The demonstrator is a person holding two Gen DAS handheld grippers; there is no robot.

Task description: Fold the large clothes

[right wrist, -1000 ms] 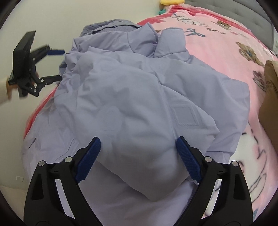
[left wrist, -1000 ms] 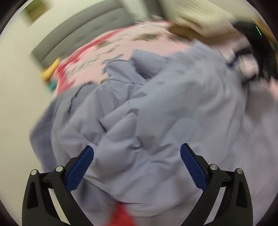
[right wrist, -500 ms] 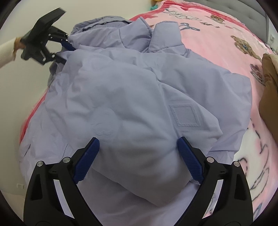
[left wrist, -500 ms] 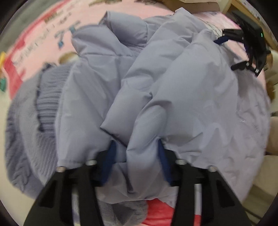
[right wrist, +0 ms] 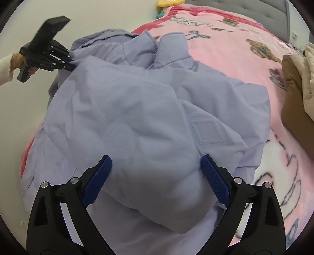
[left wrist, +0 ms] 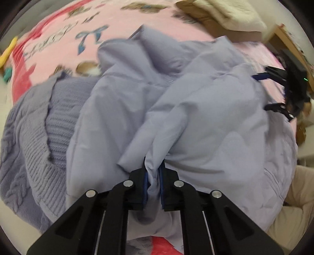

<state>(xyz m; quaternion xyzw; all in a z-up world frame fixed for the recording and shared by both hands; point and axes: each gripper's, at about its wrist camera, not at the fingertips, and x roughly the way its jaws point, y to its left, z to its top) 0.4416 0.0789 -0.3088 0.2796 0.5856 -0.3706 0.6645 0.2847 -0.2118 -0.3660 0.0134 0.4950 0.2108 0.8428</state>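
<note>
A lilac padded jacket (left wrist: 206,117) lies rumpled on the bed, collar toward the pillows. My left gripper (left wrist: 154,170) points down at the jacket's edge. Its jaws are closing, and a pinched fold of the fabric sits between the blue pads (left wrist: 145,180). The right wrist view shows that same left gripper (right wrist: 69,62) at the far left side of the jacket (right wrist: 137,109), held by a hand. My right gripper (right wrist: 156,159) stands open just above the jacket's near end, with nothing clamped. From the left wrist view the right gripper (left wrist: 265,92) is at the far right.
A lilac knitted sweater (left wrist: 35,137) lies under the jacket on the left. A pink patterned blanket (right wrist: 225,49) covers the bed. Brown and cream clothes (right wrist: 294,88) are piled at the right. A yellow toy (right wrist: 168,2) and a grey headboard (right wrist: 274,15) are beyond.
My left gripper swung in over the jacket's edge and went from wide open to pinching a fold of fabric. The right gripper stayed where it was, open.
</note>
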